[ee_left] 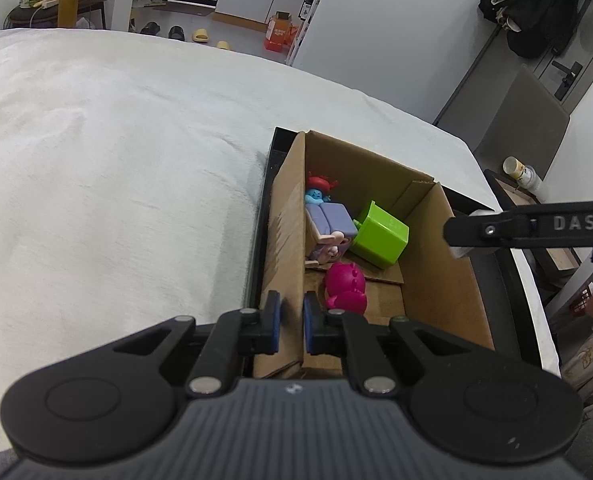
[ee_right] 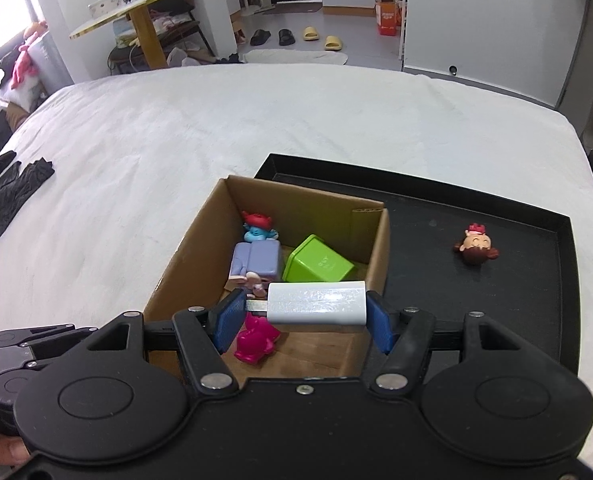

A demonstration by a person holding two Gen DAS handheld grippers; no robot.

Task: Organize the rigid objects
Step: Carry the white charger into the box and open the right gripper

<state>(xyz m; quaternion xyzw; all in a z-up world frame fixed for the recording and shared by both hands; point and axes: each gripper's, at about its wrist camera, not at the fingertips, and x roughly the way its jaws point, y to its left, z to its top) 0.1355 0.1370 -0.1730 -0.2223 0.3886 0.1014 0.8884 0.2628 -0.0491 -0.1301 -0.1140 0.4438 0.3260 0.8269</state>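
A cardboard box point(ee_right: 184, 256) stands in a black tray point(ee_right: 476, 300) on a white bed. Inside lie a green cube point(ee_right: 318, 264), a purple block toy point(ee_right: 256, 260), a blue figure with red hair point(ee_right: 256, 228) and a magenta toy point(ee_right: 256, 338). My right gripper point(ee_right: 302, 318) holds a white rectangular block point(ee_right: 316, 304) above the box; the block touches the right pad, with a gap at the left pad. My left gripper point(ee_left: 291, 322) is shut on the box's left wall point(ee_left: 288, 232). The right gripper's finger point(ee_left: 528, 230) shows over the box in the left wrist view.
A small brown-haired figurine point(ee_right: 474, 246) lies on the tray right of the box. Black gloves point(ee_right: 4, 188) lie at the bed's left edge. A side table point(ee_left: 536, 200) with a cup stands beyond the bed's right side.
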